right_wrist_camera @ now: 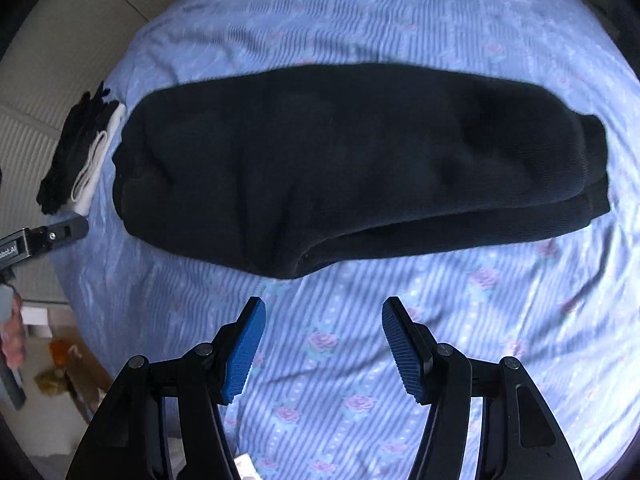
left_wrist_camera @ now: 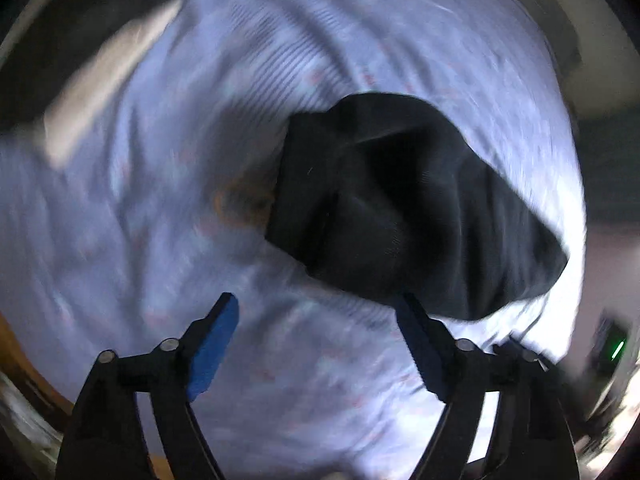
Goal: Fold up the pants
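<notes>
The black pants (right_wrist_camera: 352, 160) are lying folded on the blue sheet (right_wrist_camera: 440, 320), at twelve o'clock from the right gripper (right_wrist_camera: 324, 344). Both the right and left gripper (left_wrist_camera: 320, 344) are gaping apart, holding nothing.

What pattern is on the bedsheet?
Light blue stripes with pink roses on the bedsheet; right wrist view shows it best.

Black pants (right_wrist_camera: 352, 160), folded lengthwise into a long flat band, lying crosswise, doubled edges stacked

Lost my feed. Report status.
Left tool open, right tool open, both empty. Black pants folded lengthwise on the bedsheet. Small clothes pile beside them.
</notes>
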Demonstrator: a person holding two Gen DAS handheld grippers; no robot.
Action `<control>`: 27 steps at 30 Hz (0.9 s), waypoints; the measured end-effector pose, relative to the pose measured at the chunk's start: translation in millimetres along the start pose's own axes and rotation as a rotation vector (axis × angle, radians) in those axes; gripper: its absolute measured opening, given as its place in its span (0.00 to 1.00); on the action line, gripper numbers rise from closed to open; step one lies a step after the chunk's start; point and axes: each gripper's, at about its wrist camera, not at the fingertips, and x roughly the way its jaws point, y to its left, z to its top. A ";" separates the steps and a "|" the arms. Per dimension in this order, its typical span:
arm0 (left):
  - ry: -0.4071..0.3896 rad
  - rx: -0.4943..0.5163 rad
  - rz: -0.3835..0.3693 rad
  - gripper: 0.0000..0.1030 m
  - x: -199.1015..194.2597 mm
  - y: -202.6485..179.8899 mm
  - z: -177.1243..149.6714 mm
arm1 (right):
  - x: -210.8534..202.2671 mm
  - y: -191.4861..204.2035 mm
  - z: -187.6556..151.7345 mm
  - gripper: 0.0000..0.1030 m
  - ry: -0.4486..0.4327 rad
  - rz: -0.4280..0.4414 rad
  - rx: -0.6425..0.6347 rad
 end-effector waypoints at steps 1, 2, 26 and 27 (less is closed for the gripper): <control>0.004 -0.046 -0.027 0.80 1.6 4.5 -2.0 | 2.2 0.6 -0.6 0.59 0.004 0.004 0.008; 0.006 -0.088 -0.057 0.80 8.4 5.6 -3.6 | 3.5 1.7 -1.4 0.59 0.004 0.004 0.012; -0.023 -0.135 -0.134 0.28 25.6 -17.9 17.4 | 16.7 11.2 18.3 0.55 -0.012 0.125 -0.046; -0.033 -0.128 -0.135 0.28 20.9 -18.6 17.4 | 14.8 12.9 21.9 0.55 -0.027 0.143 -0.042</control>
